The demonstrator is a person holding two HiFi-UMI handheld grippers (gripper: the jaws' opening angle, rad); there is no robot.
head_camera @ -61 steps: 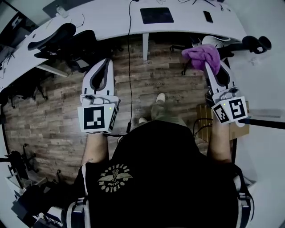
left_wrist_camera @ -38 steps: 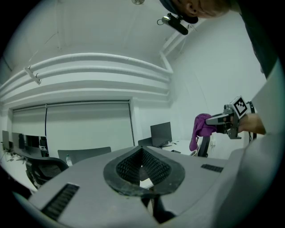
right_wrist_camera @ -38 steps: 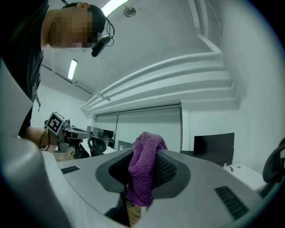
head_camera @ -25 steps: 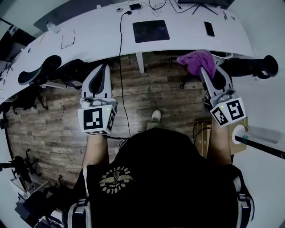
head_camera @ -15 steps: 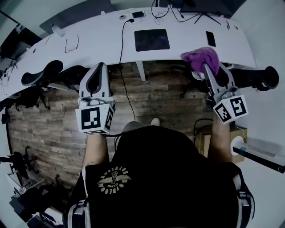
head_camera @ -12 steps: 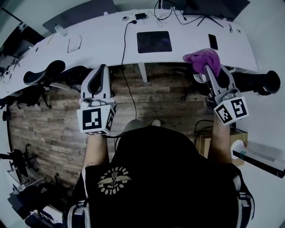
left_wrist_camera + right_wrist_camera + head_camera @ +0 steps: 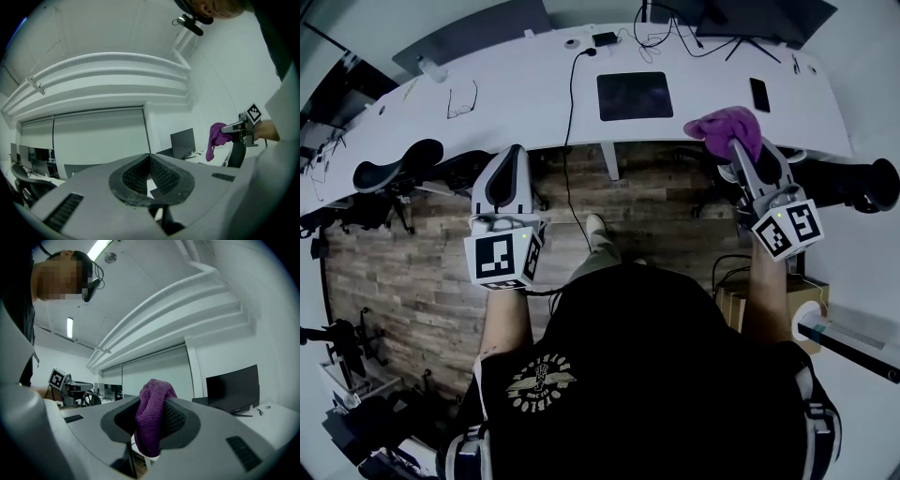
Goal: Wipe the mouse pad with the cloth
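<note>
With the person now closer to the counter (image 7: 516, 94), the cloth (image 7: 722, 128) pinched in the right claw (image 7: 151, 420) hangs just short of the mouse pad (image 7: 635, 96), wiping not yet begun, while the left claw (image 7: 150, 174) stays pressed together, empty.

Even overhead light, heavy fisheye edges

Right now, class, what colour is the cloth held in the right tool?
Purple. The cloth shows best in the right gripper view, pinched by the right tool.
</note>
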